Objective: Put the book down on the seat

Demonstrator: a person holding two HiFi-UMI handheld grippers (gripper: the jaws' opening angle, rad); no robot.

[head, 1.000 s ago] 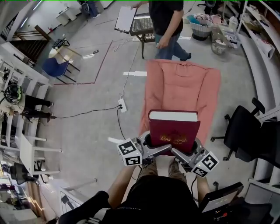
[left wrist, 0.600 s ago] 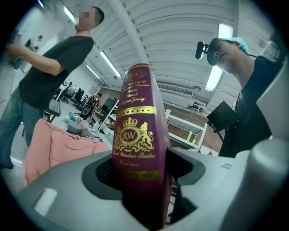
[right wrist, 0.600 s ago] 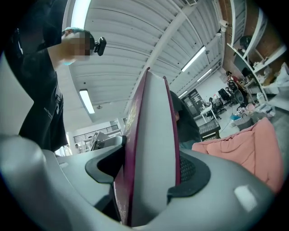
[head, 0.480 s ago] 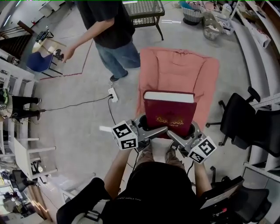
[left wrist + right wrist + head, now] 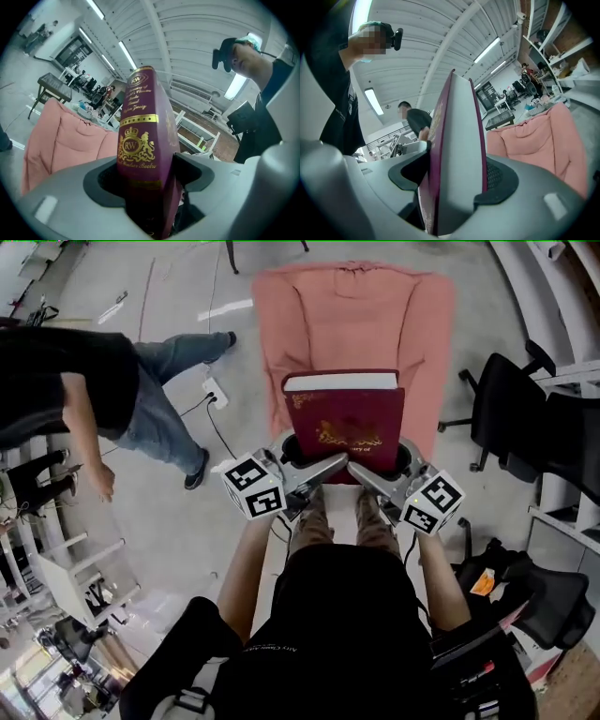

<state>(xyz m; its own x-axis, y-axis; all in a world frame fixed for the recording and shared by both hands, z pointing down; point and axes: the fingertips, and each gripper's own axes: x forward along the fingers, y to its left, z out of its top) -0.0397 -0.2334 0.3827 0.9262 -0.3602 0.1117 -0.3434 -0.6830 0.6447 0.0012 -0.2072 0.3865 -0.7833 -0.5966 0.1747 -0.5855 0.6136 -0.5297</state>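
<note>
A thick maroon book (image 5: pixel 342 423) with gold print stands upright over the front of the pink cushioned seat (image 5: pixel 347 324). My left gripper (image 5: pixel 295 448) holds its spine end and my right gripper (image 5: pixel 398 456) its page end. In the left gripper view the spine (image 5: pixel 143 140) fills the gap between the pads of the left gripper (image 5: pixel 150 173). These jaws have just been opening a little, and the book is still between them. In the right gripper view the white page edge (image 5: pixel 457 154) sits clamped in the right gripper (image 5: pixel 452 183). The seat (image 5: pixel 539 136) lies beyond.
A person in a black shirt and jeans (image 5: pixel 112 399) stands on the floor to the left. A power strip with a cable (image 5: pixel 216 390) lies beside the seat. Black office chairs (image 5: pixel 511 418) stand to the right, a white rack (image 5: pixel 75 568) at lower left.
Both grippers and the book have come forward and down toward the pink seat, which now lies closer. The bystander has walked from the back round to the left.
</note>
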